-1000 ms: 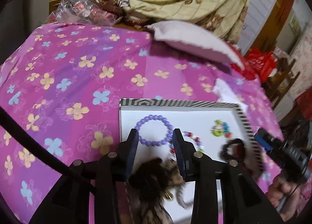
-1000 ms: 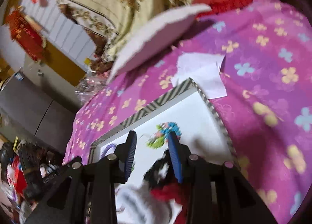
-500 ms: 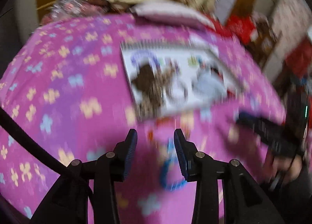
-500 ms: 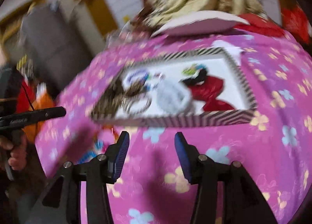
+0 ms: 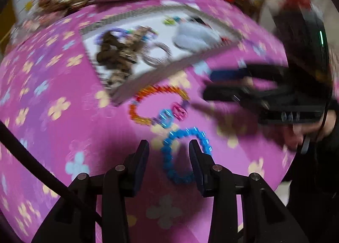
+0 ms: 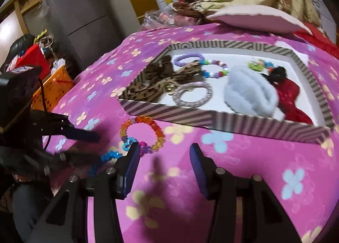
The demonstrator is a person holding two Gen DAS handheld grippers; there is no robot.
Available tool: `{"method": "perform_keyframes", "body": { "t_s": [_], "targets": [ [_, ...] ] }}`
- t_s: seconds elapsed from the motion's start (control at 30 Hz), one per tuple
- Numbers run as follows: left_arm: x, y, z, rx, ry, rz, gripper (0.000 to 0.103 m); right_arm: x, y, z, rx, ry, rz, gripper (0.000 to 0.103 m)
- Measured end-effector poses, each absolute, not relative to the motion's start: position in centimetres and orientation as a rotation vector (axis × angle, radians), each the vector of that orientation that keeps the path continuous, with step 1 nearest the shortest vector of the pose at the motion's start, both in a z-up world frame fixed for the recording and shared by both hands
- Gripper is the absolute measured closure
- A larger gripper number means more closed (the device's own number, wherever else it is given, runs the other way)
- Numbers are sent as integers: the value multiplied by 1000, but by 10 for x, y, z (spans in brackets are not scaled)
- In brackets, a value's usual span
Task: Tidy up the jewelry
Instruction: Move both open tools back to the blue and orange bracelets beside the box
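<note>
1. On a bed spread with a pink flowered sheet point(image 6: 243, 158), a shallow striped-rimmed cardboard tray with a white floor point(image 6: 190, 117) holds most of the collection — a leopard-print fabric scrunchie point(image 6: 152, 86), a silvery coiled bangle point(image 6: 191, 93), a fluffy pale-blue hair tie point(image 6: 250, 92), a red fabric piece point(image 6: 290, 94), a lilac bead bracelet point(image 6: 188, 58) and a multicoloured bead bracelet point(image 6: 214, 70).

2. Two pieces lie outside the tray, just in front of its near rim: an orange-and-red faceted bead bracelet with blue and pink links point(image 5: 156, 103), and, nearer the camera than that one, a bright blue bead bracelet point(image 5: 184, 154).

3. The left gripper point(image 5: 168, 158) hangs low over the blue bracelet, jaws spread and holding nothing; the loop sits between the two fingers, though blur hides whether either pad touches it.

4. The right gripper point(image 6: 164, 166) hovers in front of the tray's near rim, jaws likewise parted and empty, the orange bracelet just off its left finger.

5. The step in hand appears to be collecting the loose pieces for the tray — the blue bracelet first.

6. The next move likely calls for lowering the left fingers to the sheet, closing across one side of the bead loop, then lifting it over the striped rim into a bare patch of white floor.
</note>
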State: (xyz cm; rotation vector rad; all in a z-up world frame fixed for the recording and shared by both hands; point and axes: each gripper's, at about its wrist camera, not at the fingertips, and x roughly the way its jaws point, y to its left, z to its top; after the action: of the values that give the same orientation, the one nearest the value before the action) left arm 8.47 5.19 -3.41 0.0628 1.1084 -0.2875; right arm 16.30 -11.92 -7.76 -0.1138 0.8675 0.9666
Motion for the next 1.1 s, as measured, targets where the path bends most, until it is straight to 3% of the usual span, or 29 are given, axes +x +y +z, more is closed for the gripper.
{"method": "perform_keyframes", "body": {
  "t_s": [0.27,0.43,0.67,0.8,1.1],
  "targets": [
    [87,47,-45,160,1153,-277,71,166,-90,-89,-165,896,979,54],
    [86,49,-47,165,1151,-308,72,163,-76,-89,-244,877,974,61],
    [86,51,-46,167,1141,-299,88,151,-61,-88,-405,816,896,70],
    [85,50,-45,175,1139,-312,96,142,-66,-85,-415,834,938,94],
    [83,48,-45,200,1137,-313,96,139,-134,-86,-310,904,934,95]
  ]
}}
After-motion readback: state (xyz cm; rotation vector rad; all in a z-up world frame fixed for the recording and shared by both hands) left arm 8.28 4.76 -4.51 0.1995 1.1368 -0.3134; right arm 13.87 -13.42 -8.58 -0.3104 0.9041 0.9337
